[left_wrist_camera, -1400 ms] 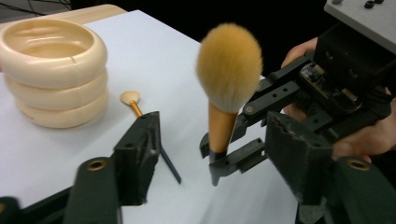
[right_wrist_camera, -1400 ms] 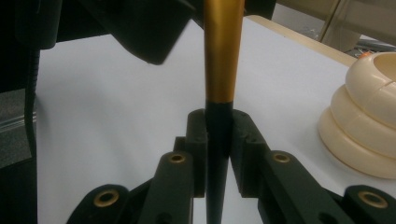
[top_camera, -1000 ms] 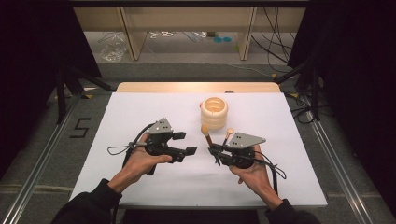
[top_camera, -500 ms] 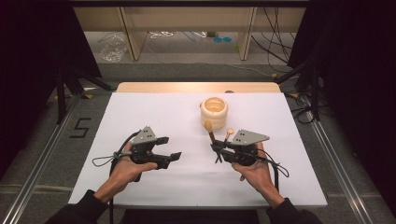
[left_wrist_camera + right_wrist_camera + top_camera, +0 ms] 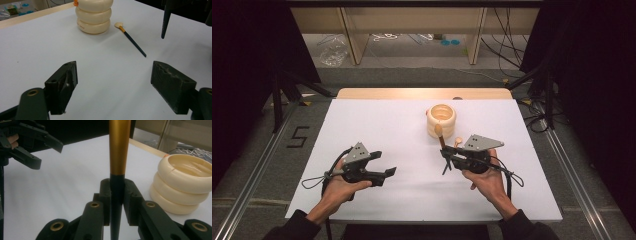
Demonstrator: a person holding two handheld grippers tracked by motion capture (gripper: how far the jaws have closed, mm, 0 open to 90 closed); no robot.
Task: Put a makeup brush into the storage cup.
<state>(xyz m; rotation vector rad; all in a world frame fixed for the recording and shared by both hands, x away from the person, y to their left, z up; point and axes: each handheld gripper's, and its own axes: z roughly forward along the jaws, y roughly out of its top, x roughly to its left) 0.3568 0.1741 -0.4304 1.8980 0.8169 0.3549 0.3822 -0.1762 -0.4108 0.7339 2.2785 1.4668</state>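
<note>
Right gripper [image 5: 117, 202] clamped on a brush [image 5: 118, 157], dark handle, gold ferrule, left gripper [image 5: 113, 85] spread wide, empty

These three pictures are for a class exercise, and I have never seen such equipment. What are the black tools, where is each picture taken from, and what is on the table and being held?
A person sits at a white table, holding a hand-operated two-jaw gripper in each hand. One picture looks down from above; the other two come from cameras riding on each gripper. On the table stand a cream ribbed holder and, beside it, a small brush lying flat. The right gripper is shut on a larger brush, held upright. The left gripper is open and holds nothing.
</note>
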